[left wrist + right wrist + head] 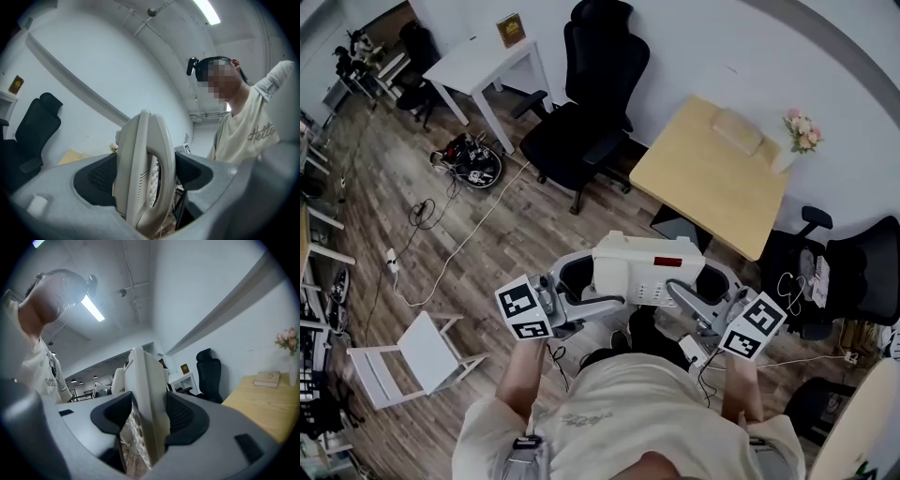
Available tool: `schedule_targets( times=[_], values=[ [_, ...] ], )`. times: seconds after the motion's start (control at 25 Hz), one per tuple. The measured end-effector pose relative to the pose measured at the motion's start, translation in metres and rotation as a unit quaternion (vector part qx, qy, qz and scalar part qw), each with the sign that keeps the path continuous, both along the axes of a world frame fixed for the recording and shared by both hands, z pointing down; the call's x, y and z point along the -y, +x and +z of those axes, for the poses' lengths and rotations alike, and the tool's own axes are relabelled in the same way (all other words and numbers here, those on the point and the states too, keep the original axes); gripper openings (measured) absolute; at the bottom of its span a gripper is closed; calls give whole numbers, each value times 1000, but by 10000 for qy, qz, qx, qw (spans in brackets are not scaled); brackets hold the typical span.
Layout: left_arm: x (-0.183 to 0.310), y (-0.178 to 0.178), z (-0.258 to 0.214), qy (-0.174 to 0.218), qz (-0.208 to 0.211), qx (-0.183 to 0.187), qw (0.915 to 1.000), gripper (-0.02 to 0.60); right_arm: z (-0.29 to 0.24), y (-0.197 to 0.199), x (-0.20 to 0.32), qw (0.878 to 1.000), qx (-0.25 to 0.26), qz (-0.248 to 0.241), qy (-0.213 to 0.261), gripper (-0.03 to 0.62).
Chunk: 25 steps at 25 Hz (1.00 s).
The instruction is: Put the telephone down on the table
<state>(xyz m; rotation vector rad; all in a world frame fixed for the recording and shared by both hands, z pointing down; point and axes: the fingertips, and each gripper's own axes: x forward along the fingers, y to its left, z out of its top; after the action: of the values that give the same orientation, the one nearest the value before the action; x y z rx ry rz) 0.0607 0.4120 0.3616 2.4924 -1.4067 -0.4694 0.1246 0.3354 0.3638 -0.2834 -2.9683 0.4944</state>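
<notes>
**Left hand-held gripper [574, 284] and right hand-held gripper [711, 292] clamp one telephone [639, 267]**

Telephone's underside is hidden, its keypad only partly visible; each pair of jaws is closed tight on one end of the cream body; it hangs in the air, not touching the wooden bench [703, 178]; two hand-held grippers, one telephone, one bench.

Your right gripper [146, 417] has its jaws closed on the telephone [140, 376], which stands edge-on between the black pads [183, 414] with its keypad facing left. To the right lies the wooden table [260, 406]. A tan book [267, 378] rests near its far edge, and pink flowers [288, 339] stand just beside it at the right. A black chair [209, 370] stands beyond the table's left edge.
</notes>
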Motion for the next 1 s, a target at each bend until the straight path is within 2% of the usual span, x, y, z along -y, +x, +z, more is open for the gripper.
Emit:
schedule_targets(
  times=[0.72,1.0],
  values=[
    [163,-68,-18,-67,14,324,9995,379,-12,-67,161,9992,374,94,-125,215],
    [207,-88,-14,-131,-126,284,9994,380,-10,-89,208,9990,425,1,-130,215]
  ],
)
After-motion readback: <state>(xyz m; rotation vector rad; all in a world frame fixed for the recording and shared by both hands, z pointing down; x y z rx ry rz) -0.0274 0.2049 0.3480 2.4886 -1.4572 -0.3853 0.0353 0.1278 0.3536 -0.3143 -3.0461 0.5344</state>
